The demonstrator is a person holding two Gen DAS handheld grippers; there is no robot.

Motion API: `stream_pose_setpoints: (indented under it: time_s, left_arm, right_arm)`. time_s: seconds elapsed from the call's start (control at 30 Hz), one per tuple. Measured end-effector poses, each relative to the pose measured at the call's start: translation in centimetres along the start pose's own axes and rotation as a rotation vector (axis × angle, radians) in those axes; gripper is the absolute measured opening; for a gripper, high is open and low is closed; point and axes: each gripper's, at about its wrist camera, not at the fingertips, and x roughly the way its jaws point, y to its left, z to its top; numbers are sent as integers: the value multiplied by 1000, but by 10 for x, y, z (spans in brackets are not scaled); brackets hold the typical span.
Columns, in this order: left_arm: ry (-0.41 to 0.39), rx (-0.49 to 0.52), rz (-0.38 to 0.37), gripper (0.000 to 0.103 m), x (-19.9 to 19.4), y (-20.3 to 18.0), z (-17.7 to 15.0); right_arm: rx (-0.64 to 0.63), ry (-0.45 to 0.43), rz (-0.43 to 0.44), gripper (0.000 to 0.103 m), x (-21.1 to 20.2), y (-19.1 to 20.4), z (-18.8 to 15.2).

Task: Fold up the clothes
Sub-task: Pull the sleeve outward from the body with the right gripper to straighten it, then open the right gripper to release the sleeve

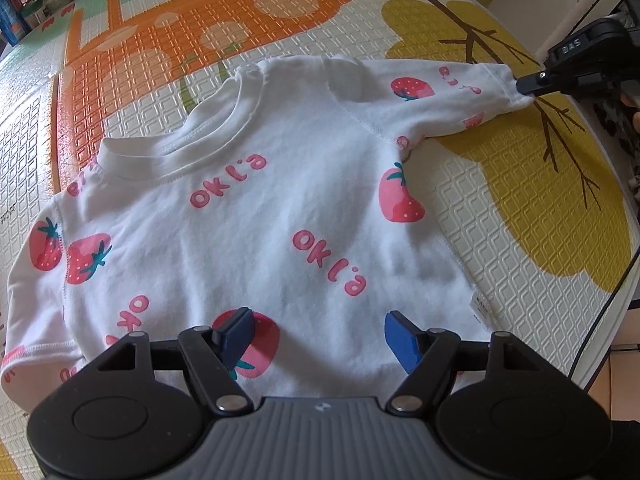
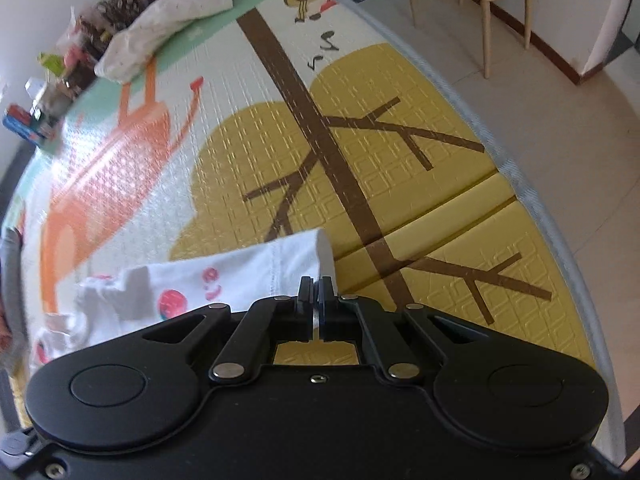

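A white shirt (image 1: 256,216) printed with strawberries is lying spread on the play mat (image 1: 500,208), neckband toward the far side, hem toward the near edge.

The left gripper (image 1: 318,334) is hanging over the hem, pointing steeply down at the cloth. Its jaws are standing wide apart, with nothing between them; the blue pads (image 1: 400,336) are sitting over the bottom edge of the shirt, one above a printed strawberry. Whether they are touching the fabric cannot be told.

The right gripper (image 2: 317,292) is also tilting steeply downward, off to the shirt's far right side. Its jaws are pressed nearly together and are pinching the cuff of the sleeve (image 2: 280,264), which is stretching out sideways from the body of the shirt across the yellow tree shape on the mat. In the left wrist view the same gripper (image 1: 528,86) is showing at the sleeve's end, with the cuff bunching where it is clamped.

A rumpled cloth (image 2: 160,28) is lying at the mat's far end.
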Motion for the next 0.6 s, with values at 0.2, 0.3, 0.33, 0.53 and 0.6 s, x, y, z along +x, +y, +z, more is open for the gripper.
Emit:
stream_pose_setpoints:
  time_s: [0.2,0.3,0.33,0.53,0.6]
  left_arm:
    - [-1,-4,-2,75,-2,1,-1]
    - [-10,-12,-1,75,-5,4,0]
    - [-14,-14,0,75,-6,5,1]
    - [-60,-25,12,75,-15,11,12]
    - [-83,-28,11,75,-18,15,20]
  right_arm:
    - [-24,17,-69,15,7,6,-2]
    - [-44,-34,-101,25,-5,13,0]
    - [-56,-57,-106,26,-11,16,1]
    - [-129,-164,-30,26,-45,50,6]
    - [-153,-157,28,25,-46,65,4]
